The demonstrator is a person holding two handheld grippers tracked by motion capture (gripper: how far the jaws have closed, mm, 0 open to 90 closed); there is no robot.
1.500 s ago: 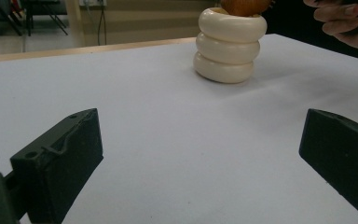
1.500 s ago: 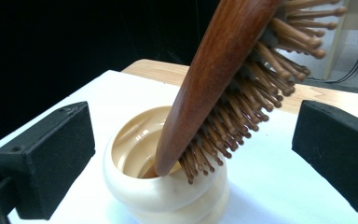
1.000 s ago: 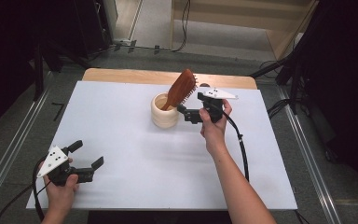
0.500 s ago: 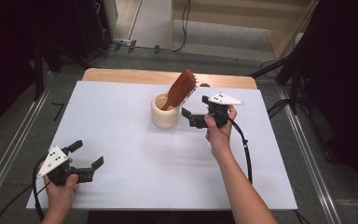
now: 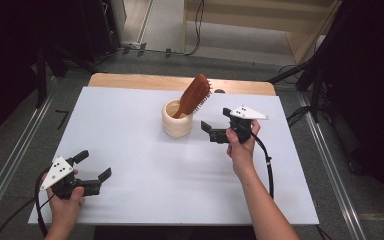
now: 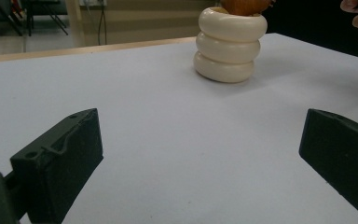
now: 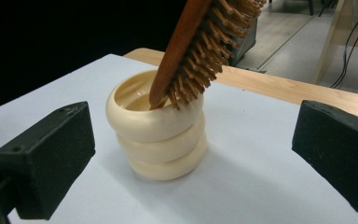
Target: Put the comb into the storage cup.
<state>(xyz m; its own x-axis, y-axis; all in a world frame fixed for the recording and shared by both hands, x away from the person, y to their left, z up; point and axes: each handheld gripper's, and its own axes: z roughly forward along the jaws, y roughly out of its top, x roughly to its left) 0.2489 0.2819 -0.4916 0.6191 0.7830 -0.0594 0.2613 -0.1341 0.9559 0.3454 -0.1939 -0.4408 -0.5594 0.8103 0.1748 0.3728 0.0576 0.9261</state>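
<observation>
Whereas the right gripper [image 5: 214, 129] was close against the hairbrush [image 5: 195, 95] a second ago, it has now backed off toward the near right, jaws spread apart and empty, leaving the wooden brush standing handle-down in the cream ribbed cup [image 5: 177, 118] at the far centre of the white table [image 5: 130, 130]; placement is judged complete. The left gripper [image 5: 92, 170] rests at the near left, jaws likewise apart and empty, and no brand, label or legible writing appears on any item

bare table [image 5: 145, 150] all round; only cup [image 5: 176, 120] with hairbrush [image 5: 196, 93] obstructs.
</observation>
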